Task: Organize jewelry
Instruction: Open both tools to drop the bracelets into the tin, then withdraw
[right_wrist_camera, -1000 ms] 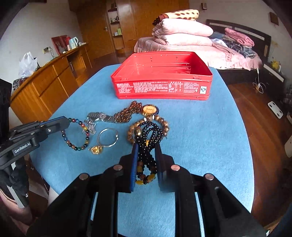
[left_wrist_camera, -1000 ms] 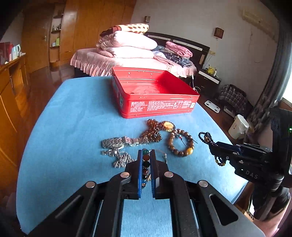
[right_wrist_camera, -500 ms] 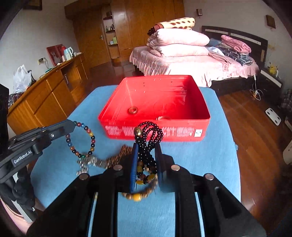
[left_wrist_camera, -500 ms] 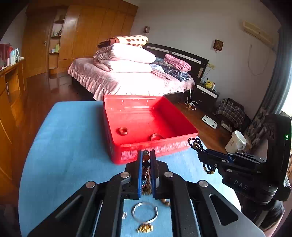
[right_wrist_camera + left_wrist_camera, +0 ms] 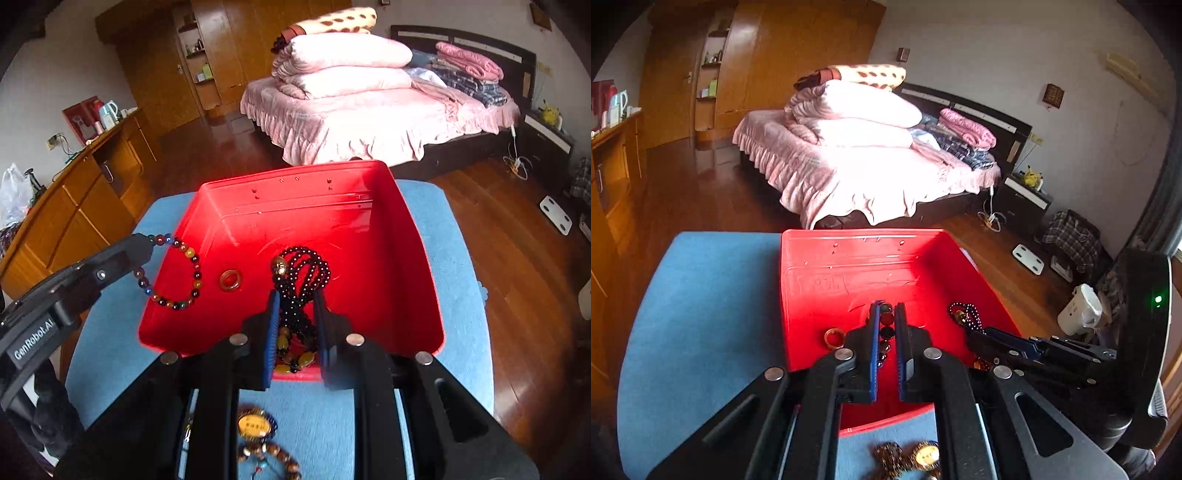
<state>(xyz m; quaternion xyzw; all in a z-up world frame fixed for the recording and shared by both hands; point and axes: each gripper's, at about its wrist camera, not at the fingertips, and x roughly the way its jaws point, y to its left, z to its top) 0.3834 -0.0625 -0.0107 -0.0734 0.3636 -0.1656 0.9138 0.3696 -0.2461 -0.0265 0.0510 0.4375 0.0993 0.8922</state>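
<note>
Left wrist view: the left claw (image 5: 886,317) is clamped on a multicoloured round-bead bracelet (image 5: 885,332), held over the open red metal box (image 5: 820,280) on the blue-covered desk (image 5: 701,314). A small amber ring (image 5: 834,337) lies inside the box.

Right wrist view: the right claw (image 5: 295,306) grips a black beaded necklace (image 5: 301,273) above the same box.

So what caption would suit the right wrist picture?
Right gripper holds a black bead strand over the red tin.

Blue table (image 5: 458,295) w/ red box (image 5: 421,258), bracelets (image 5: 266,454)
</note>
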